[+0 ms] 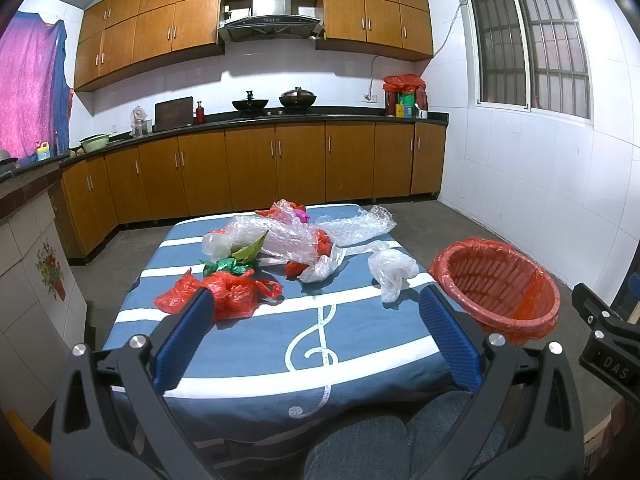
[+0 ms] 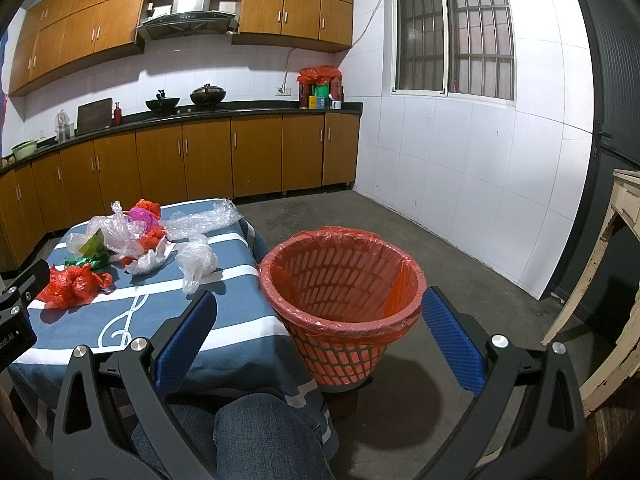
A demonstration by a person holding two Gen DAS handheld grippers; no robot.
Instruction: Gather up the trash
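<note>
1. Our knees (image 1: 360, 444) sit closest, under both tongs, left tongs (image 1: 316, 340) and right tongs (image 2: 320, 340), each spread wide and pinching nothing, seemingly ready to reach.
2. Beside the worktop (image 1: 248, 356) stands the lined basket (image 2: 344, 300), its liner empty, probably kept close for short drops.
3. Farther along lie the red bag (image 1: 228, 290), white bag (image 1: 390, 270) and bubble wrap (image 1: 288, 236), all uncollected.

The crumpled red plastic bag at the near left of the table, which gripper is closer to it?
Left. The left gripper, open, has one finger right beside the crumpled red plastic bag. The right gripper, also open, is farther right, in front of the red lined basket.
</note>
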